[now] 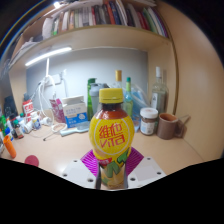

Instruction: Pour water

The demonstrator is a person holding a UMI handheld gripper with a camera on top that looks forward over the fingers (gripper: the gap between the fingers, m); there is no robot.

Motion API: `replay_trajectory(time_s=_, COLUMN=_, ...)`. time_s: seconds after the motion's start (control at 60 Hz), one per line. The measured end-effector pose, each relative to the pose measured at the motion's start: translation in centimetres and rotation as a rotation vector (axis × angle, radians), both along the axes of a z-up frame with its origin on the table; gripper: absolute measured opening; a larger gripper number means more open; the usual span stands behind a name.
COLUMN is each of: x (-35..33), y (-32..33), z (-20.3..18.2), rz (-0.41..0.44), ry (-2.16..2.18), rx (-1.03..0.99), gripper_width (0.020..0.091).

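In the gripper view, the gripper (111, 166) is clamped on a yellow-labelled drink bottle (110, 137) with a yellow cap, upright between both pink pads (90, 163). Beyond it on the desk (190, 150) stand a brown mug (169, 125), a jar (149, 121) and further bottles (120, 88).

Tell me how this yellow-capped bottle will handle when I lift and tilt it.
The bottle looks full, so probably heavy for its size. It is tall and narrow, likely tippy if nudged high. Its glossy label may slip between the gripper pads; the cap is on, so nothing pours yet.
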State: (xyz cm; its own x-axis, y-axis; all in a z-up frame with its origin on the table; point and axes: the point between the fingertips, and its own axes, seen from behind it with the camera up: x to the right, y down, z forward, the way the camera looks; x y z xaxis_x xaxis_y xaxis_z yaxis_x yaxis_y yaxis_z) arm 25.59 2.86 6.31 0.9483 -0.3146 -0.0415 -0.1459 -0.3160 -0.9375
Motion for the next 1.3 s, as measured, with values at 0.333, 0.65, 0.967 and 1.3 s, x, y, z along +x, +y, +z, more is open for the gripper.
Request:
replay_trajectory(time_s=0.333, x=-20.8, y=5.8, z=18.2, rz=0.281, ry=-0.869, rx=-0.029, gripper_width=0.031)
replay_trajectory(time_s=0.65, x=-36.5, y=11.5, z=14.6, rz=0.631, ry=-2.05, rx=-0.252, gripper_width=0.0312)
replay_trajectory(time_s=0.967, x=-38.5, y=12.4, z=14.9, rz=0.611, ry=-2.351, rx=-0.339, gripper_width=0.0315)
replay_trajectory(time_s=1.3, x=-37.9, y=11.3, z=21.3, rz=0.494, ry=-1.204, rx=0.036, gripper_width=0.033)
